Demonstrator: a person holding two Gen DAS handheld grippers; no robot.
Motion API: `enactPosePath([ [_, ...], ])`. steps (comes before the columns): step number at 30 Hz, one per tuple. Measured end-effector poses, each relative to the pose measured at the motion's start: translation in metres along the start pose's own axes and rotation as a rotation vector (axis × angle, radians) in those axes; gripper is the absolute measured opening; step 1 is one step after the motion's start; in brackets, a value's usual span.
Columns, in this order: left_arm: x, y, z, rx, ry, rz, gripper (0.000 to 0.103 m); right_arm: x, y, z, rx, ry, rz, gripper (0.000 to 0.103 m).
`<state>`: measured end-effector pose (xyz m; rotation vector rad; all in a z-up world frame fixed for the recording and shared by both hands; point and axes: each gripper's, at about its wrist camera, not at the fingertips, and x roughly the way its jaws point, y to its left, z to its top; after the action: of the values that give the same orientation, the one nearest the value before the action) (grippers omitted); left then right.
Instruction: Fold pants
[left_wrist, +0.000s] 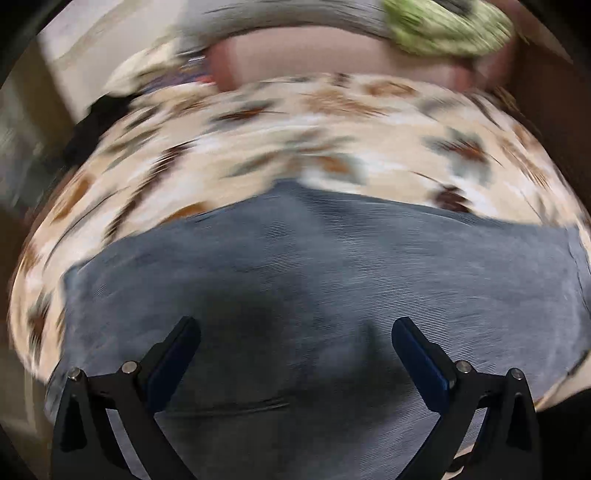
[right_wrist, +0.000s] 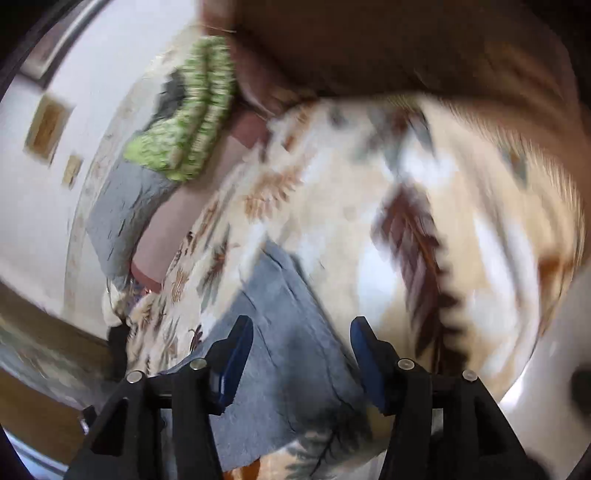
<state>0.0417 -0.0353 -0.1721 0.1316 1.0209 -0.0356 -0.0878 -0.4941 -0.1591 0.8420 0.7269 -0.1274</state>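
Hovering with jaws wide and empty, the left gripper (left_wrist: 296, 334) looks down on grey pants (left_wrist: 314, 280) spread flat on a leaf-print bedspread (left_wrist: 295, 140). Only the right wrist view shows the white wall (right_wrist: 33, 206) beyond; there the right gripper (right_wrist: 301, 332), tilted, stands part open over the pants' edge, holding nothing. A green pillow (right_wrist: 188, 122) lies farther off.

I'm seeing motion blur smearing the leaf-print bedspread (left_wrist: 295, 122) and green knit (left_wrist: 447, 29), and the pants (left_wrist: 314, 277) running off the bottom edge.
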Motion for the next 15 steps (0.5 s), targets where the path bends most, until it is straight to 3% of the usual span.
enactPosePath([
  [2,-0.006,0.026,-0.009,-0.059,-0.02,0.009,0.103,0.014,0.042,0.007,-0.117,0.068,0.102,0.059],
  [4,-0.009,0.042,-0.018,-0.089,-0.019,0.005,0.103,0.047,0.097,0.0,-0.25,0.196,0.202,0.059],
  [7,-0.008,0.051,-0.028,-0.113,-0.005,-0.03,0.103,0.1,0.177,-0.03,-0.467,0.328,0.265,0.059],
  [11,-0.009,0.048,-0.034,-0.088,0.009,-0.054,0.103,0.167,0.259,-0.071,-0.671,0.449,0.289,0.058],
  [15,-0.014,0.05,-0.034,-0.051,-0.028,-0.064,0.103,0.208,0.299,-0.1,-0.773,0.489,0.295,0.058],
])
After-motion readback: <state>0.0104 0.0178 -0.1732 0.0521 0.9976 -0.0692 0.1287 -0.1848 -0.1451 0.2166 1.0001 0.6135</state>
